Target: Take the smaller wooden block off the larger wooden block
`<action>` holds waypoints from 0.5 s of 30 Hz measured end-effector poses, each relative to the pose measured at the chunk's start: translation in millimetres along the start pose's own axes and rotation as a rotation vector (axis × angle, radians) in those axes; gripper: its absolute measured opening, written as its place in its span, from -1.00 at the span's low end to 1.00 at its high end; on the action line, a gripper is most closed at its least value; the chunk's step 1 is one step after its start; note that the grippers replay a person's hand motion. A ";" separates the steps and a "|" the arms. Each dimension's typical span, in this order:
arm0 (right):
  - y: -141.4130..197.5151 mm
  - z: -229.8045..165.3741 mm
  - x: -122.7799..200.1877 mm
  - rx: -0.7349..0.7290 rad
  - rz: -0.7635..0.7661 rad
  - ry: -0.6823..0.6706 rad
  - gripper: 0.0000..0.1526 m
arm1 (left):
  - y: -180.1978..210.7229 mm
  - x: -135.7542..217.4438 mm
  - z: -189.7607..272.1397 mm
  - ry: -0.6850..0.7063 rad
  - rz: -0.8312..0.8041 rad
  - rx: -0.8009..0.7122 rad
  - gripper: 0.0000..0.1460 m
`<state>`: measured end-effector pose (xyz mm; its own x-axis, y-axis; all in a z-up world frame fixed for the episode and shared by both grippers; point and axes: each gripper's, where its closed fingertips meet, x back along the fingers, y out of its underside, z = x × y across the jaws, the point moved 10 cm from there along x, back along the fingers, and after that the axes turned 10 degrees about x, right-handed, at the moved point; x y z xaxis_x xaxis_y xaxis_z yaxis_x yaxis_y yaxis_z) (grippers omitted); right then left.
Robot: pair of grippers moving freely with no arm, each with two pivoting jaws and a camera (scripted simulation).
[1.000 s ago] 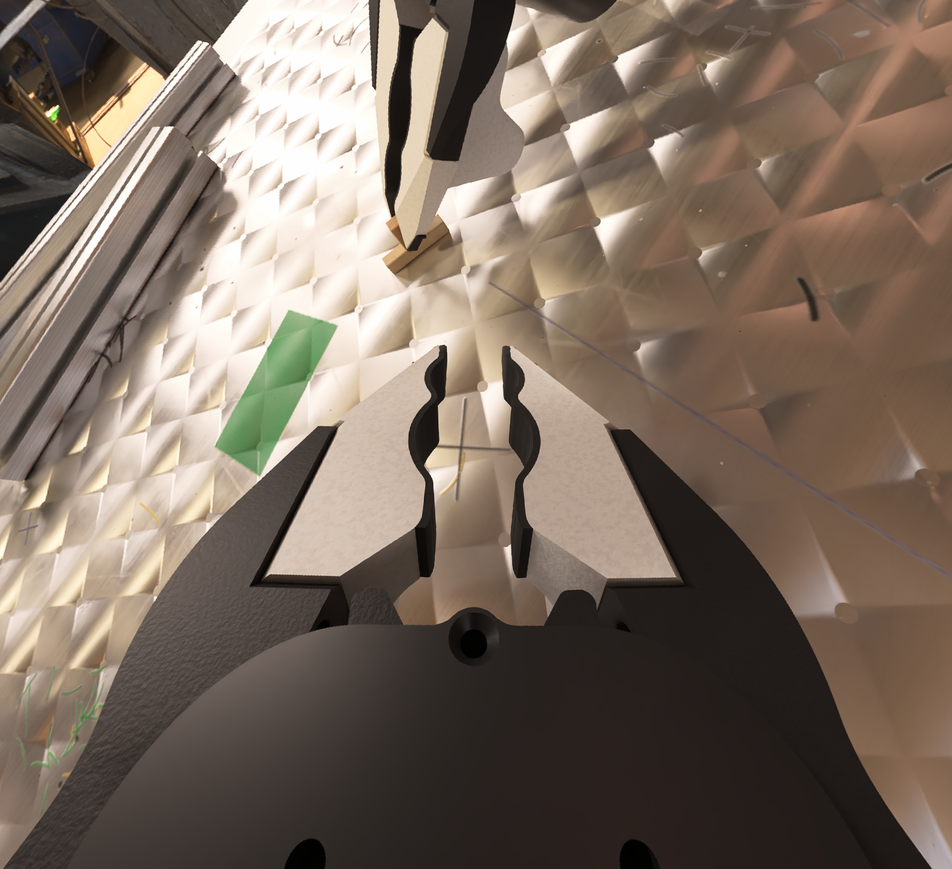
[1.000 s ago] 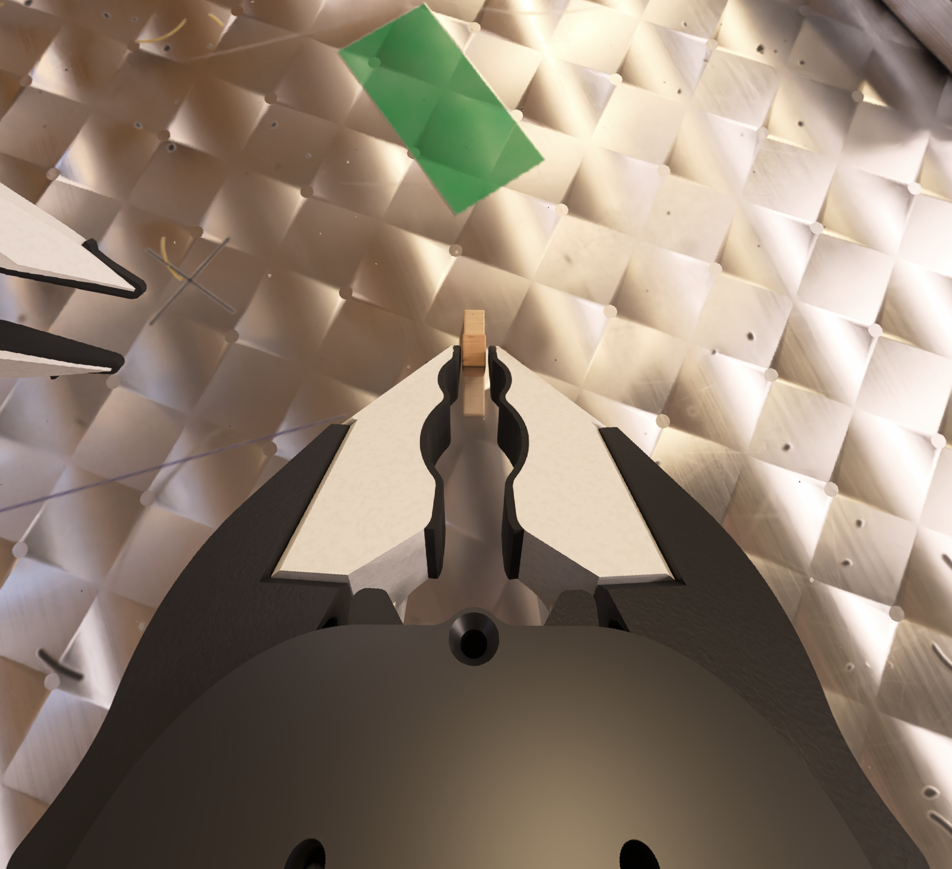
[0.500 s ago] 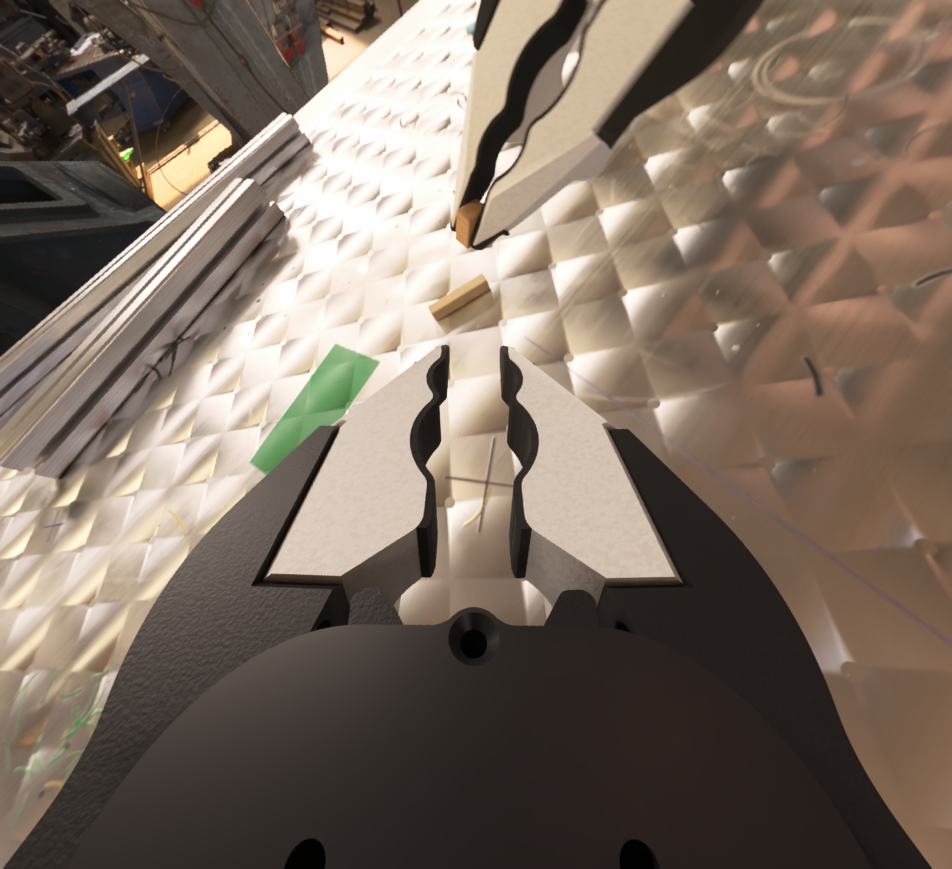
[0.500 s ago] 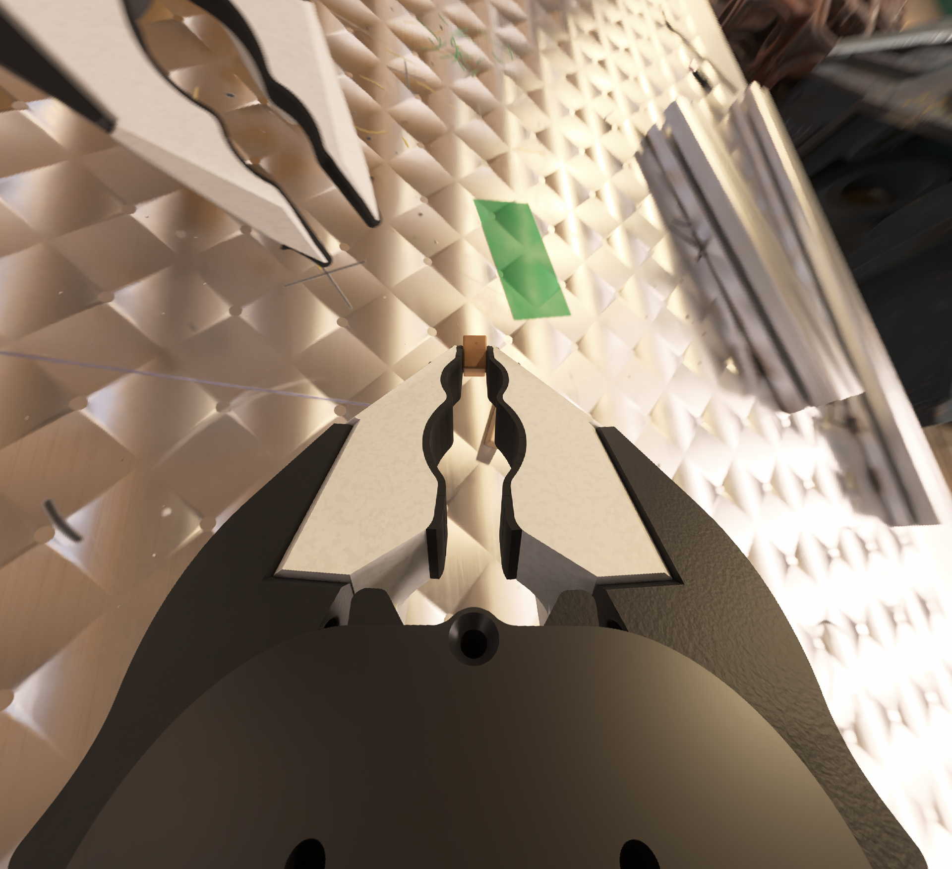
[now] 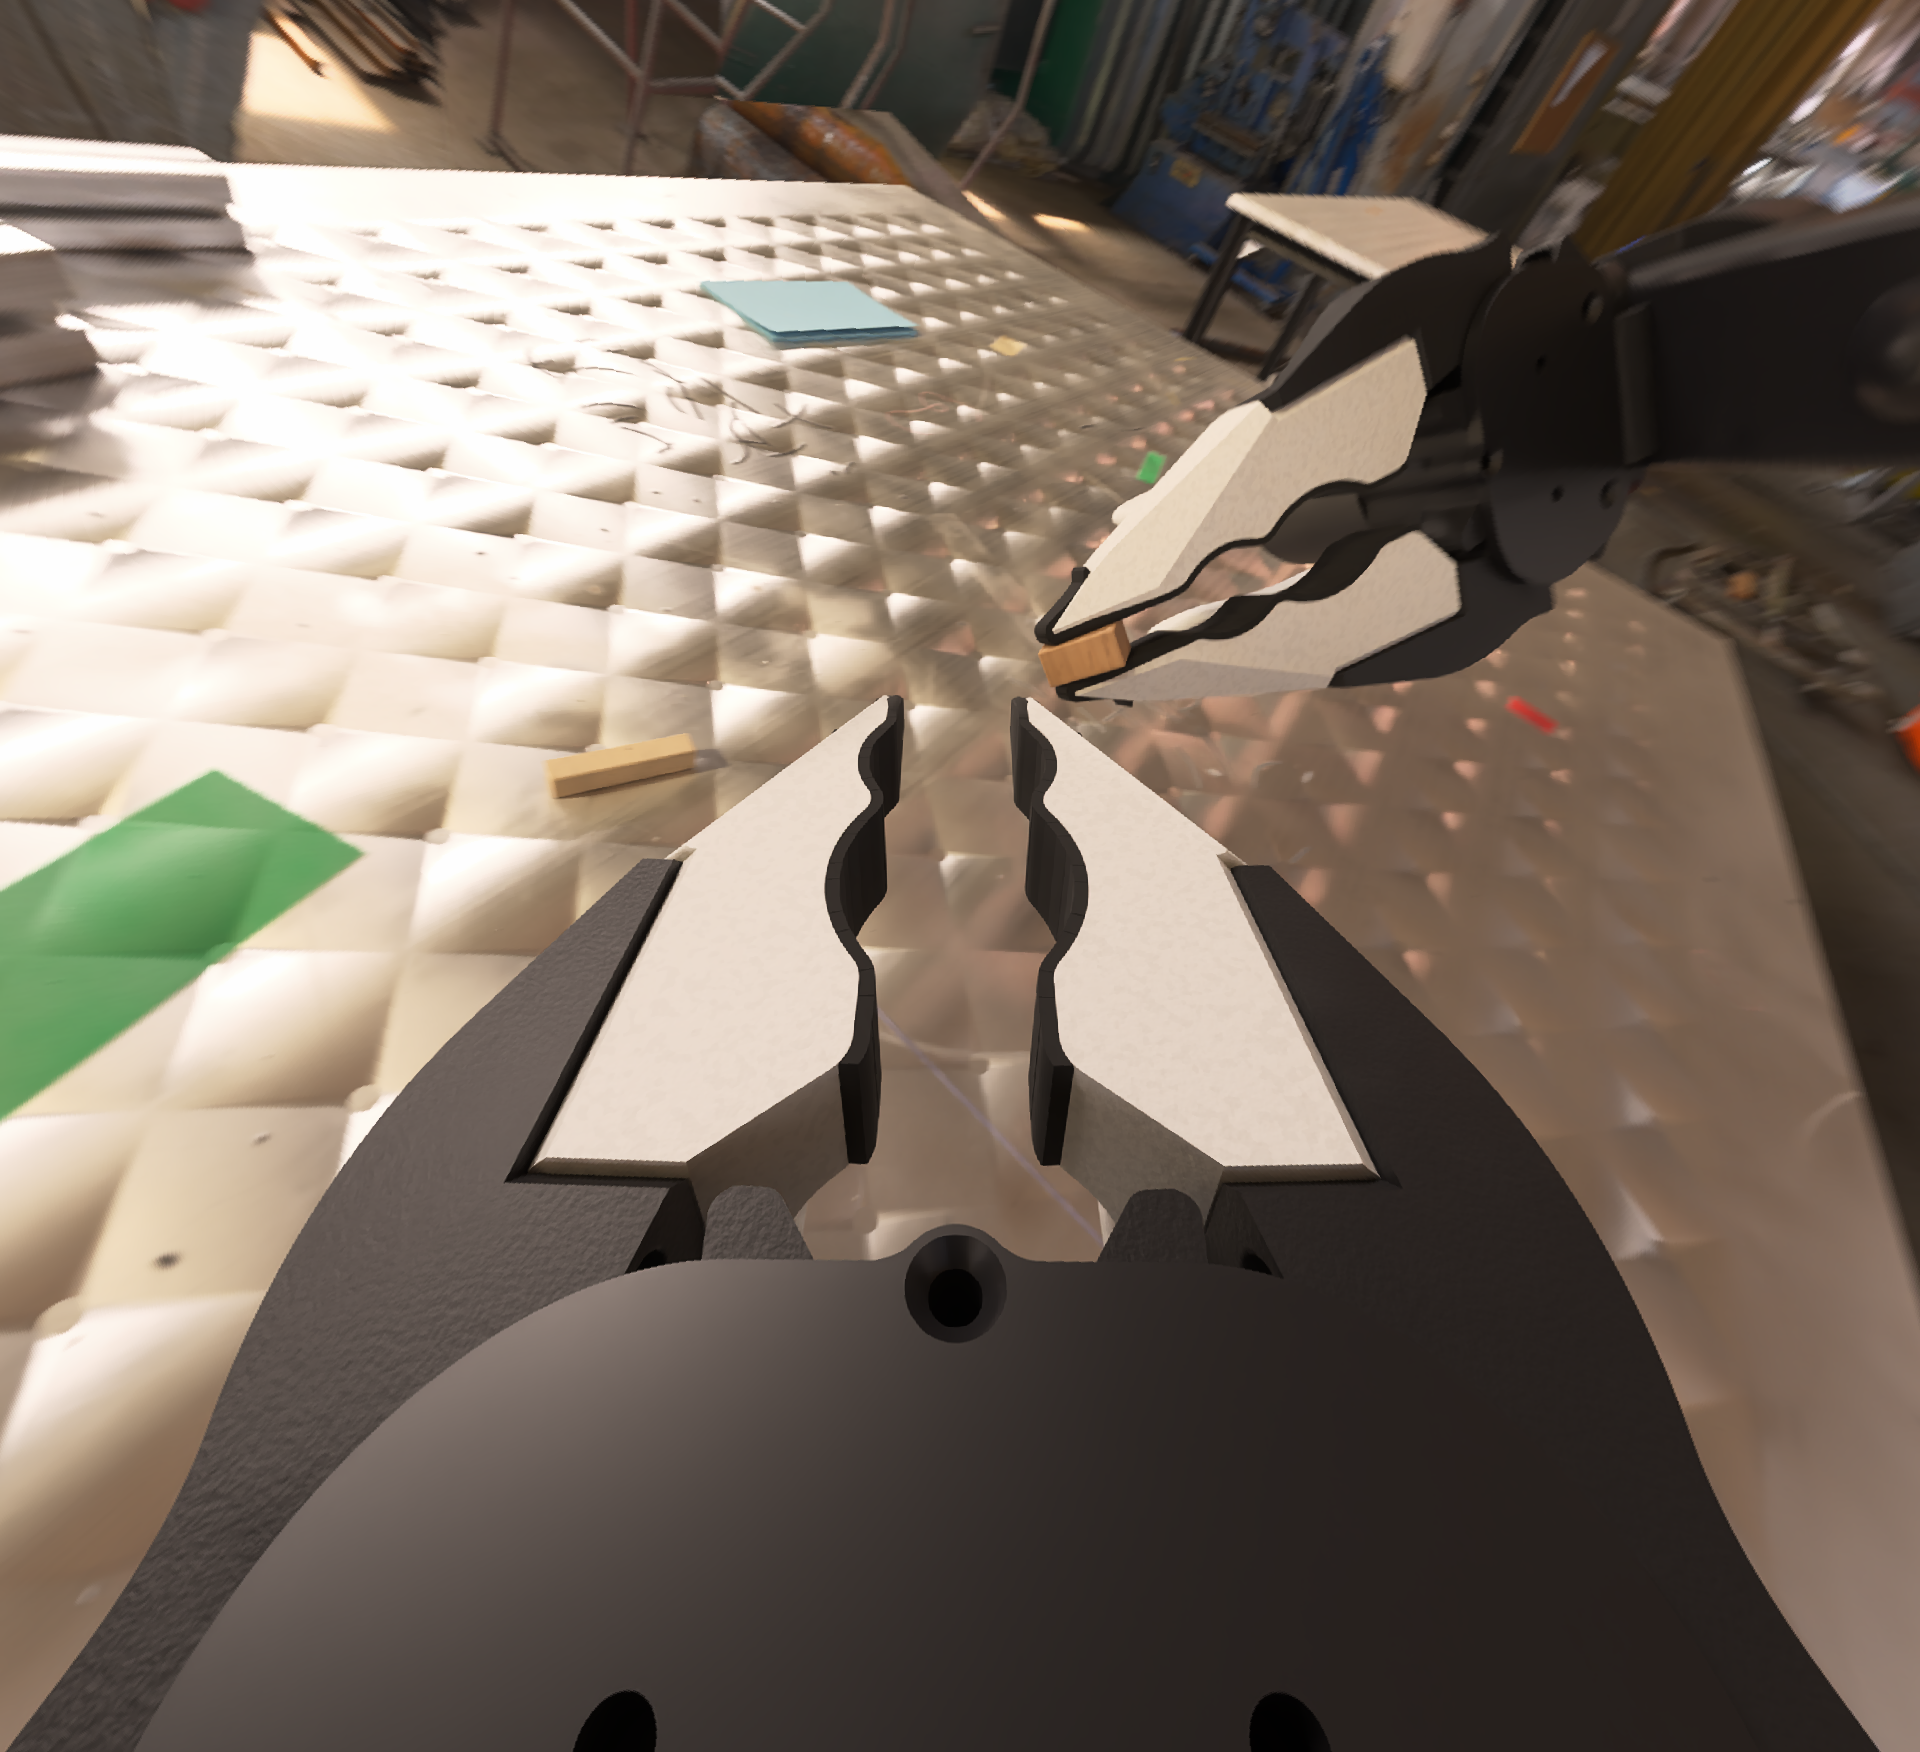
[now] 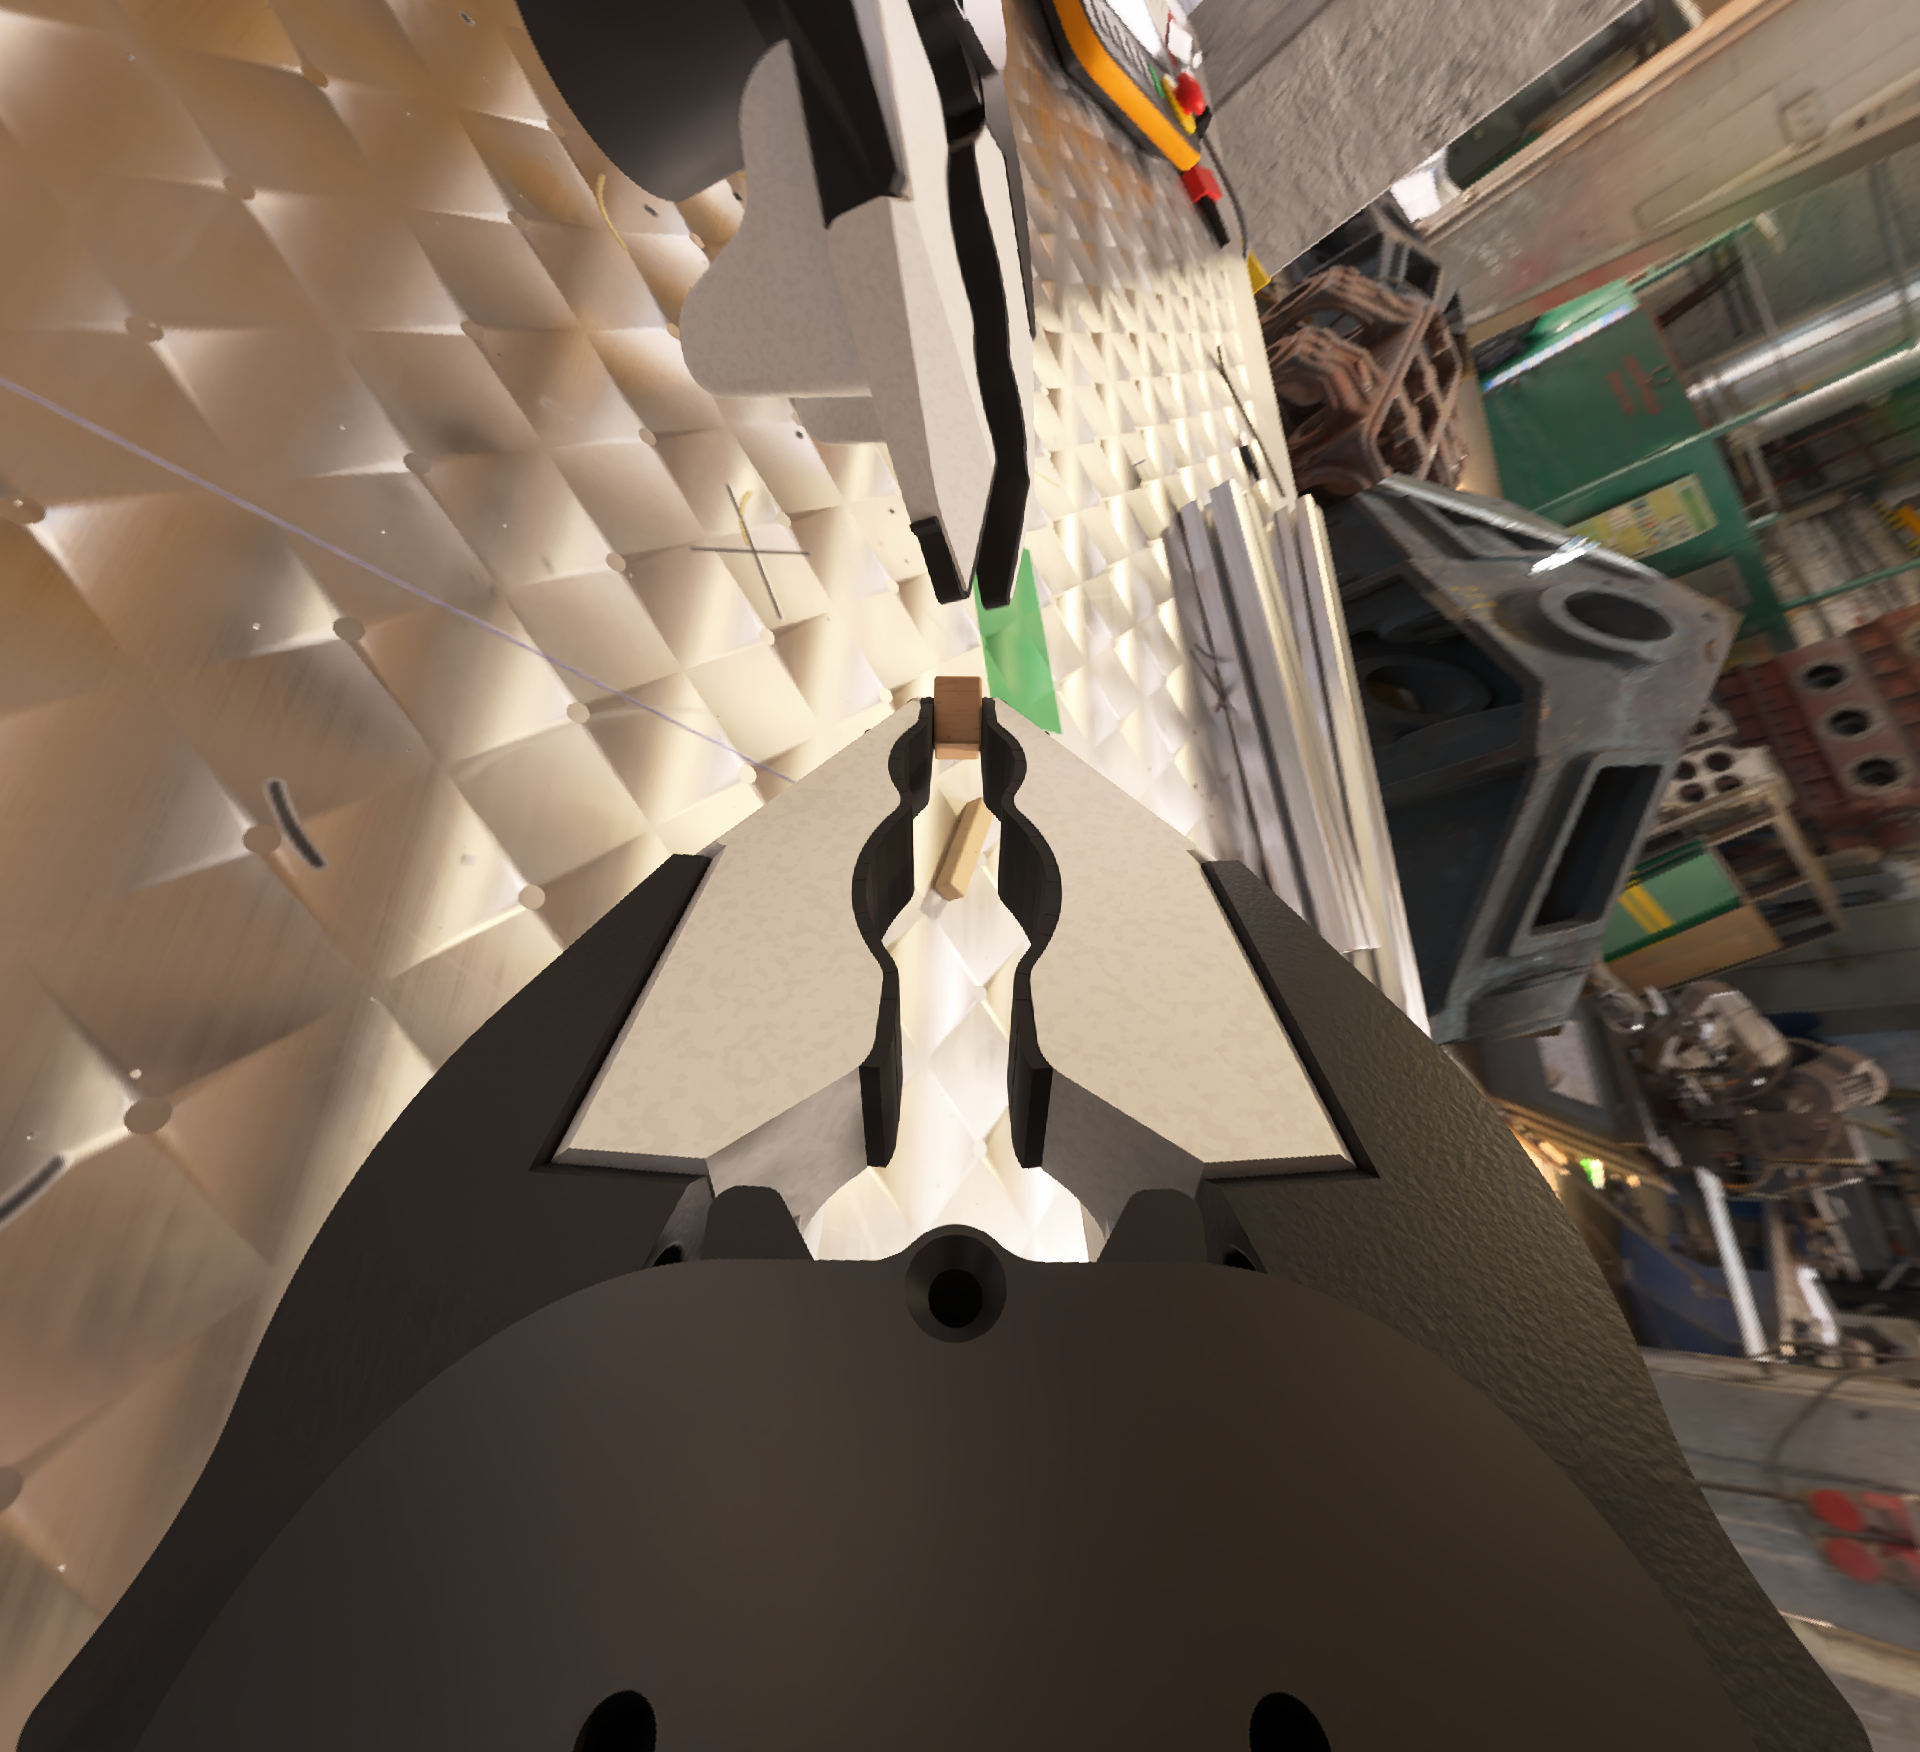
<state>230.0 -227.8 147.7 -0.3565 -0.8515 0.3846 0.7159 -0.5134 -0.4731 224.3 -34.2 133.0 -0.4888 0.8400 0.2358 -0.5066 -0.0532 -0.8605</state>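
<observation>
My right gripper (image 6: 957, 715) is shut on the smaller wooden block (image 6: 957, 715), a short brown piece pinched at its fingertips. In the left wrist view that gripper (image 5: 1075, 663) holds the small block (image 5: 1084, 660) in the air above the table. The larger wooden block (image 5: 621, 764), a pale flat bar, lies alone on the metal table; it also shows in the right wrist view (image 6: 961, 850) between the fingers, below. My left gripper (image 5: 956, 715) is empty, its jaws a little apart, right of the larger block and just below the held block.
The table (image 5: 416, 507) is embossed shiny metal. A green patch (image 5: 156, 902) lies at the left, also in the right wrist view (image 6: 1016, 653). A light blue sheet (image 5: 805, 312) lies far back. Metal bars (image 6: 1268, 715) are stacked along one edge. The far table edge drops to a workshop floor.
My right gripper has lifted the smaller block off the larger one and carried it up and to the right. Both wrist views have tilted up; the larger block stays on the table.
</observation>
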 end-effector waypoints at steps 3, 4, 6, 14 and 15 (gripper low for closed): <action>-2.1 -3.1 3.6 0.060 -0.004 0.023 -0.90 | -0.7 -4.4 -1.0 0.070 -0.002 0.068 -0.72; -2.1 -3.9 3.8 0.072 -0.007 0.022 -0.90 | -0.5 -5.6 -1.3 0.076 -0.006 0.074 -0.72; -0.5 -4.2 3.9 0.072 -0.008 0.019 -0.89 | -0.1 -7.3 -2.0 0.058 -0.019 0.060 -0.72; 11.3 -4.2 6.9 0.007 -0.031 -0.057 -0.89 | 3.6 -11.1 -7.6 0.040 -0.069 0.070 -0.73; 16.6 -5.1 7.1 -0.040 -0.059 -0.113 -0.89 | 3.9 -10.9 -7.9 0.030 -0.072 0.061 -0.73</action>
<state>236.2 -242.9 138.5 -0.3252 -0.8035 0.4987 0.6705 -0.5678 -0.4775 233.2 -39.4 123.5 -0.4286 0.8584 0.2819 -0.5826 -0.0241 -0.8124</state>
